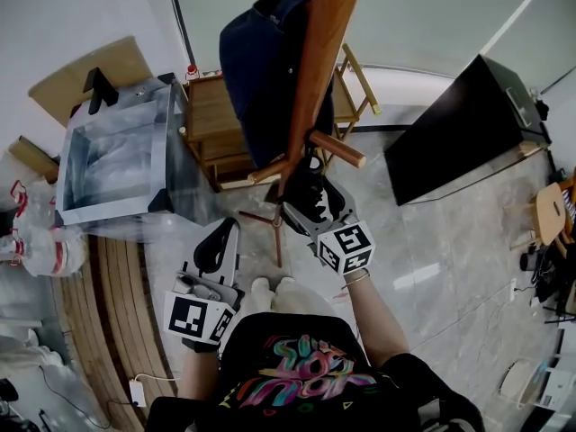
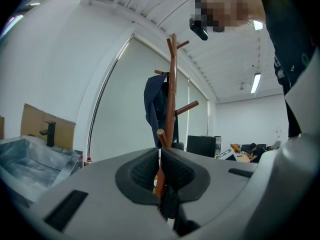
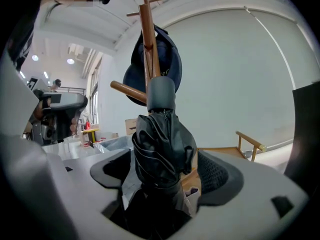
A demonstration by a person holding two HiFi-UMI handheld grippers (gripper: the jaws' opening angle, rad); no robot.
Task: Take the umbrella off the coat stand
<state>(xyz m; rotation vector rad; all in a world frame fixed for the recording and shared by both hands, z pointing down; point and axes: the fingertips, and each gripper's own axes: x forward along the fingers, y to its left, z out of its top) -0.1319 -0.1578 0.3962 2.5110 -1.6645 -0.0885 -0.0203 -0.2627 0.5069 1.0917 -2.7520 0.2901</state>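
Note:
The wooden coat stand (image 1: pixel 319 52) rises in front of me, with a dark blue jacket (image 1: pixel 256 70) hanging on it. In the right gripper view a folded black umbrella (image 3: pixel 160 139) with a grey cap stands upright between the jaws of my right gripper (image 3: pixel 165 169). The jaws are wide open, with a gap on the umbrella's right side. The stand (image 3: pixel 148 39) and one of its pegs (image 3: pixel 127 91) are just behind it. In the head view my right gripper (image 1: pixel 304 187) is at the pole, below a peg (image 1: pixel 337 148). My left gripper (image 1: pixel 216 241) hangs lower left, shut and empty, pointing at the stand (image 2: pixel 172 99).
A silvery open box (image 1: pixel 112 156) stands at the left, next to a wooden cabinet (image 1: pixel 211 124). A wooden folding chair (image 1: pixel 355 88) is behind the stand. A black panel (image 1: pixel 459 129) leans at the right. The stand's feet (image 1: pixel 270 219) spread over the tiled floor by my shoes.

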